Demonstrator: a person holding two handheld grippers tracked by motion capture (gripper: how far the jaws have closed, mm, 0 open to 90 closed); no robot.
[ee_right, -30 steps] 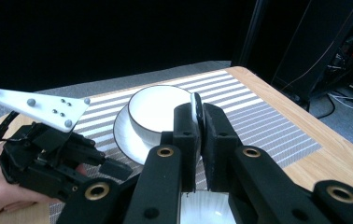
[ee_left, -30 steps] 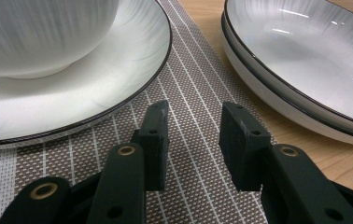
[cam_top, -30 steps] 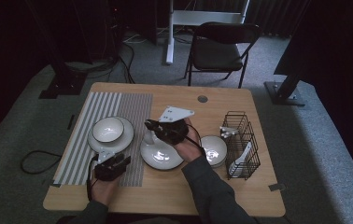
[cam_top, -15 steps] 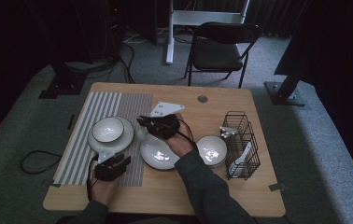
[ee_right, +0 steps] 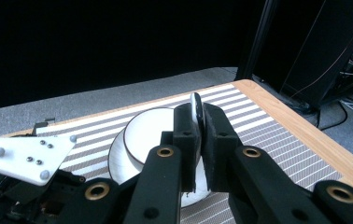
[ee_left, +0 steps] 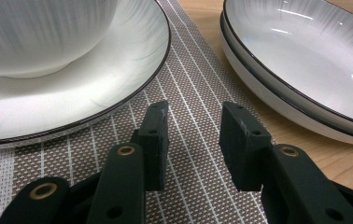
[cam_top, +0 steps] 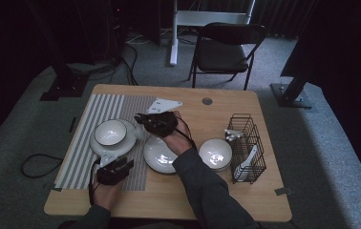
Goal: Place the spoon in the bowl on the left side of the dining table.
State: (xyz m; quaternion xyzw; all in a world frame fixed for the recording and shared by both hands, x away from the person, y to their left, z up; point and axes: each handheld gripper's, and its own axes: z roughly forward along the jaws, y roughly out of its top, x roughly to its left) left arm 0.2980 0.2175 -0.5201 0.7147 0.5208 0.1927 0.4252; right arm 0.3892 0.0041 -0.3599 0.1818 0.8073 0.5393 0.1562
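Note:
My right gripper (ee_right: 201, 116) is shut on a thin white spoon (ee_right: 196, 108) held on edge between its pads. In the high view this gripper (cam_top: 140, 120) hovers by the right rim of a white bowl (cam_top: 110, 132) that sits on a white plate (cam_top: 121, 145) on the striped placemat (cam_top: 80, 143). My left gripper (ee_left: 193, 126) rests open and low over the placemat, nothing between its pads, at the front left (cam_top: 116, 167). To its left are the plate and bowl (ee_left: 39, 32); to its right is a black-rimmed dish (ee_left: 305, 60).
A shallow white dish (cam_top: 159, 155) and a second bowl (cam_top: 215, 153) sit mid-table. A black wire basket (cam_top: 246, 148) with white spoons stands at the right. A folding chair (cam_top: 226, 52) is beyond the table's far edge.
My right gripper has moved left with the spoon, from above the middle dish to beside the bowl on the placemat. The left gripper has stayed put.

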